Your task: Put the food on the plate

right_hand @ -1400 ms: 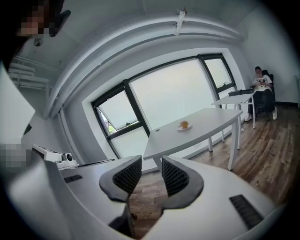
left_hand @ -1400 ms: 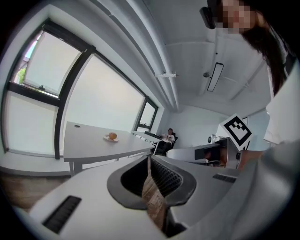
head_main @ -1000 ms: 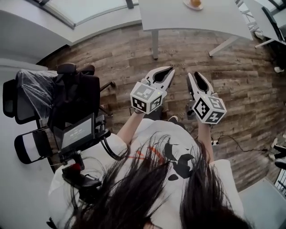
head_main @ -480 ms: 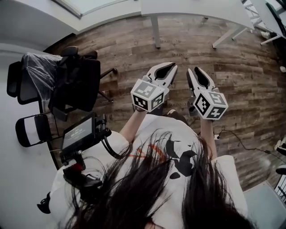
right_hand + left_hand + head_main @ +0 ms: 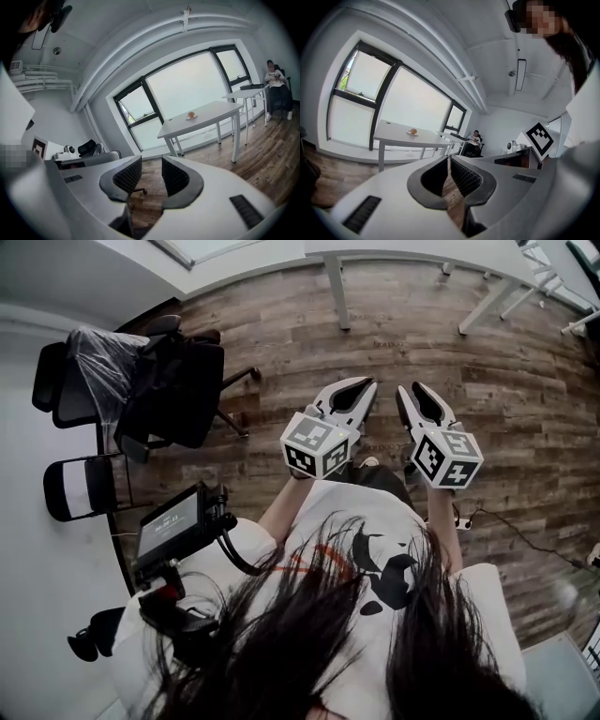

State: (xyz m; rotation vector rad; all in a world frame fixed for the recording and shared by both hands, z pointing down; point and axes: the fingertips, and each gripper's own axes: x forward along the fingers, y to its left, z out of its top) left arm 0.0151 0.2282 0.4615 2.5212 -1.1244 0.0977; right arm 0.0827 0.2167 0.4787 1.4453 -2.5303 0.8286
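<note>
My left gripper (image 5: 449,159) and right gripper (image 5: 151,163) were closed, empty, far from the food (image 5: 191,114): approaching, then opening, came next

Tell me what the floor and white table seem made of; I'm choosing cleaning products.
Floor: wood or wood-look laminate, matt; grain and staggered plank seams in mixed browns. Table: smooth white top on slim white legs, likely laminate board and painted metal; no grain shows, so that's a guess.
</note>
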